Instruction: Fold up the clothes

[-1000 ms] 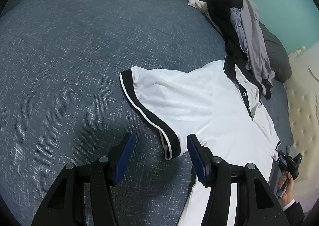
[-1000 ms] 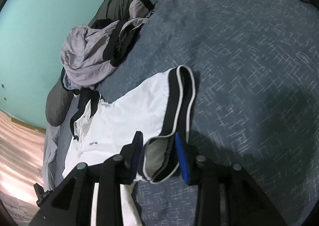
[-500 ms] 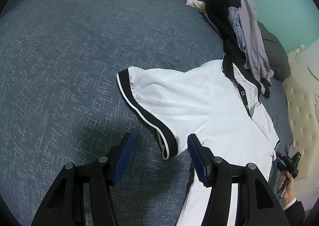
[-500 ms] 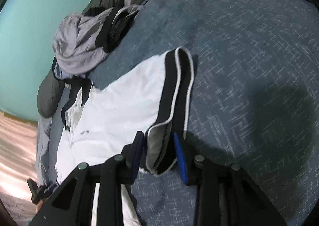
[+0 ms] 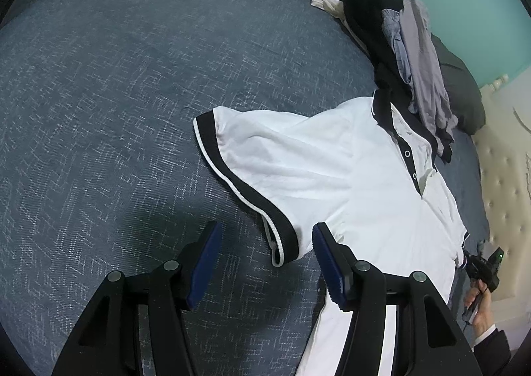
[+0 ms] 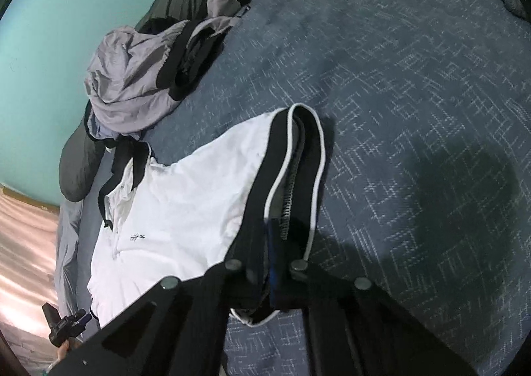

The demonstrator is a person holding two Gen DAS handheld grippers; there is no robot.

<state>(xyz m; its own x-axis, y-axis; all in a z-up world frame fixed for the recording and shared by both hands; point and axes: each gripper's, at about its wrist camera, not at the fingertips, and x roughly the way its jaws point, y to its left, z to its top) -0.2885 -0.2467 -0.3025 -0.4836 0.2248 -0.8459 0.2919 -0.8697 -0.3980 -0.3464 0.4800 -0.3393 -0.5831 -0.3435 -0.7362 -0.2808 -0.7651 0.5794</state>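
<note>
Gripping one black sleeve cuff, the right gripper is clamped shut on it. The left gripper is half open, empty, around the other cuff. Next it probably must close there.

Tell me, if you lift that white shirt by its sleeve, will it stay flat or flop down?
Probably flop. The white polo shirt with black trim lies wrinkled and moulded to the blue patterned bedspread, so it looks soft. The black sleeve cuff already bends where the right gripper pinches it, so the rest would likely hang and drag. It seems light and thin.
</note>
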